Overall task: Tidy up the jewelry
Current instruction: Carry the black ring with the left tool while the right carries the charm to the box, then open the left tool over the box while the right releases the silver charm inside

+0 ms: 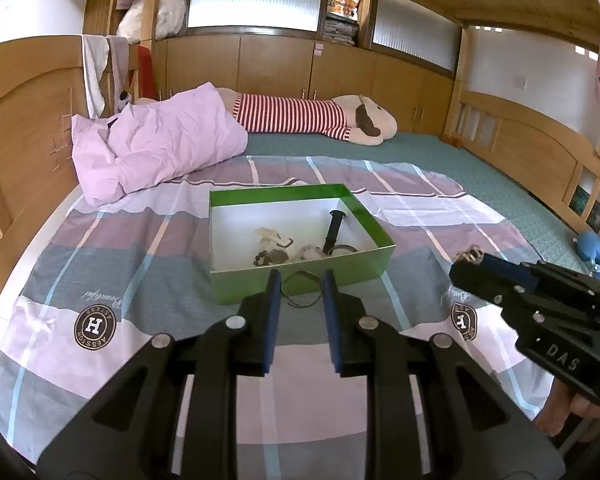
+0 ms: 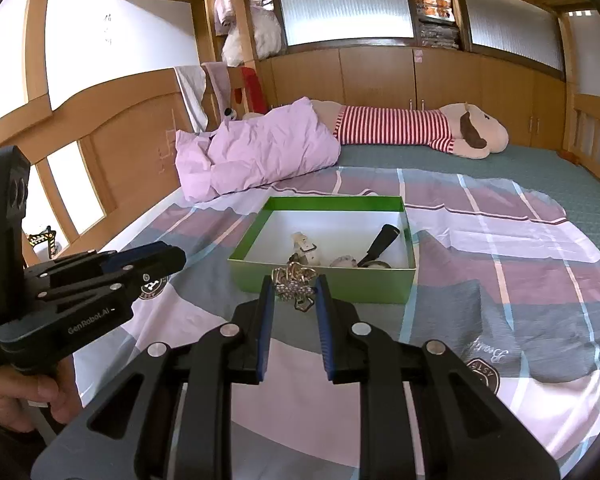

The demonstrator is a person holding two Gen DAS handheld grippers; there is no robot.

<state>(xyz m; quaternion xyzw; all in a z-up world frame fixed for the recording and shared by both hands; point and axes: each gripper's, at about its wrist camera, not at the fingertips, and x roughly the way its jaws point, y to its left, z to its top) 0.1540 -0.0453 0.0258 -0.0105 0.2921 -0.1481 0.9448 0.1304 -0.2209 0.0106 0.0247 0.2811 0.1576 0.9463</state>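
A green box (image 1: 300,276) with a white inside lies on the bed; it also shows in the right wrist view (image 2: 328,284). In it lie several jewelry pieces (image 1: 272,250) and a black handle-like item (image 1: 333,229). A thin black cord (image 1: 300,290) lies on the sheet before the box, between the fingertips of my open left gripper (image 1: 299,280). My right gripper (image 2: 293,286) is shut on a sparkly brooch-like jewelry piece (image 2: 294,282), held just in front of the box. It shows in the left wrist view (image 1: 470,256) at the right.
A plaid sheet (image 1: 100,280) covers the near part of the bed. A pink pillow (image 1: 156,144) and a striped plush toy (image 1: 320,116) lie behind the box. Wooden bed rails stand left and right. A blue toy (image 1: 592,244) lies at the right edge.
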